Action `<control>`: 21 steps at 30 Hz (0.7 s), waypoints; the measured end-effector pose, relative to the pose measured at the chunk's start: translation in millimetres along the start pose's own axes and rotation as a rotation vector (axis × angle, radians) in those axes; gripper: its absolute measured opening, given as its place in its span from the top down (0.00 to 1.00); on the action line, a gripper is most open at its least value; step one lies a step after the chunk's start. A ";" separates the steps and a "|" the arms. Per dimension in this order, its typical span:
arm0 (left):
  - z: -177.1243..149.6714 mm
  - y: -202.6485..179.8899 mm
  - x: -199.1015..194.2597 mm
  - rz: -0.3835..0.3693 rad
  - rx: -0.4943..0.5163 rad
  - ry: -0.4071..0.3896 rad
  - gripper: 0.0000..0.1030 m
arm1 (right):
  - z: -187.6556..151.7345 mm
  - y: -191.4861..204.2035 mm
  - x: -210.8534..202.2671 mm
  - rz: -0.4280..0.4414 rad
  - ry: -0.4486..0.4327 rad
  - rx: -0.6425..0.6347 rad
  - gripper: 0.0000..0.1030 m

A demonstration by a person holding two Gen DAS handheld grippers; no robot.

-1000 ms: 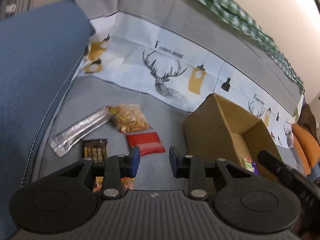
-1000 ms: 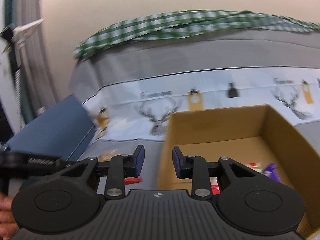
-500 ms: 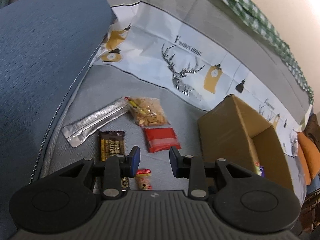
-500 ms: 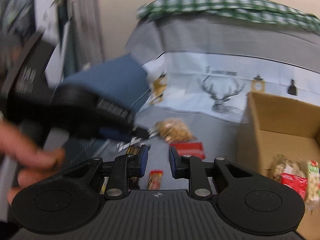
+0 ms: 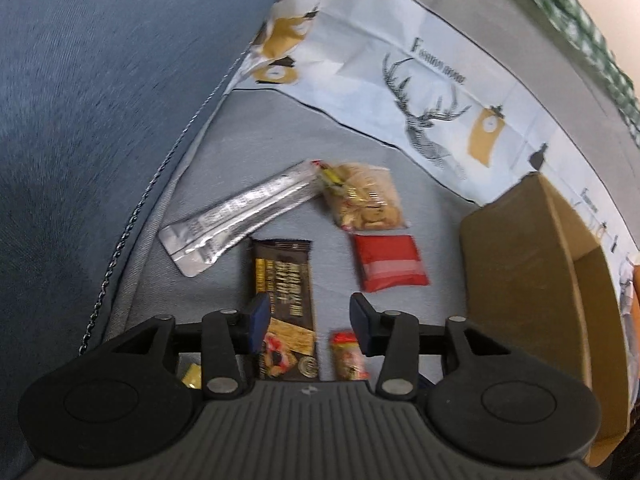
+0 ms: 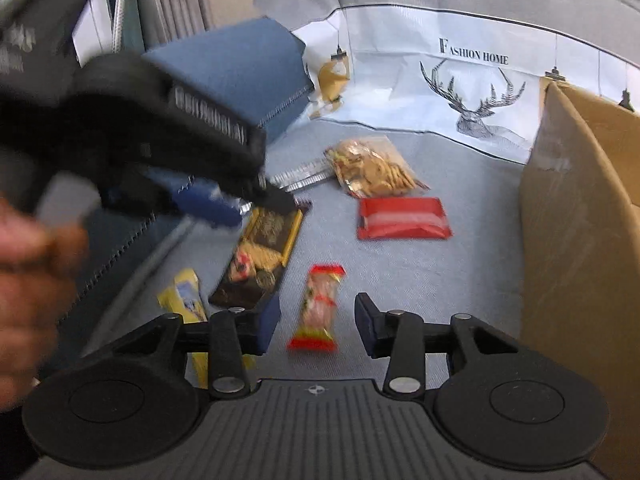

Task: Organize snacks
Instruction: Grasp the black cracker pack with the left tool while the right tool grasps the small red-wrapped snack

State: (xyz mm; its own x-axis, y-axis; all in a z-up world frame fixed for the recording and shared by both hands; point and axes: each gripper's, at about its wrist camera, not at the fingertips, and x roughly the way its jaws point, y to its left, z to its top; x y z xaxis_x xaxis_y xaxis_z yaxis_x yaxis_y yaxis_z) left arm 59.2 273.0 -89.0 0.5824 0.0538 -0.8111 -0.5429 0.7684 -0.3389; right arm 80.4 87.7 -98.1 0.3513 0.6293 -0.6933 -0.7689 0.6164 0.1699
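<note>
**A:** How many snacks do you count loose on the grey sofa seat [image 5: 280, 136]?

**B:** I count 6. 1 silver stick pack [image 5: 240, 220], 1 clear bag of crackers [image 5: 368, 200] touching its far end, 1 red packet [image 5: 390, 262] just beside the crackers, 1 dark brown bar [image 5: 286, 300], 1 small red-and-orange candy [image 6: 320, 308] and 1 yellow packet [image 6: 184, 292] at the seat's left edge.

**A:** And the box?

**B:** 1 cardboard box [image 5: 516, 272], to the right of the spread. I cannot see into it from here.

**A:** Your grippers?

**B:** 2. My left gripper [image 5: 308, 320] hangs over the brown bar with its jaws opening, about half wide, pressing on nothing. My right gripper [image 6: 316, 320] is above the small candy, which shows between the jaws; they are opening too and not touching it. In the right view I see 1 hand [image 6: 32, 280], blurred, carrying the left gripper.
</note>
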 end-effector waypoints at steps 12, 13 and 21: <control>-9.4 -21.6 33.4 0.120 0.184 0.040 0.29 | -0.2 0.8 36.3 -0.032 0.081 -0.055 0.68; -11.2 -25.5 34.7 0.131 0.212 0.038 0.29 | -0.5 0.8 36.4 -0.037 0.076 -0.061 0.72; -11.3 -25.4 31.1 0.162 0.209 0.018 0.59 | -8.4 -6.1 22.1 -0.072 0.071 -0.072 0.82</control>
State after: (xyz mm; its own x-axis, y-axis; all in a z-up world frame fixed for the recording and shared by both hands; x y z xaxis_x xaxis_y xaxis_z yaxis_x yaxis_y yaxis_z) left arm 84.3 248.0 -111.1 0.4862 0.1771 -0.8557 -0.4903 0.8658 -0.0994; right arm 88.4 93.9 -120.3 0.3703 0.5479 -0.7502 -0.7801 0.6218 0.0691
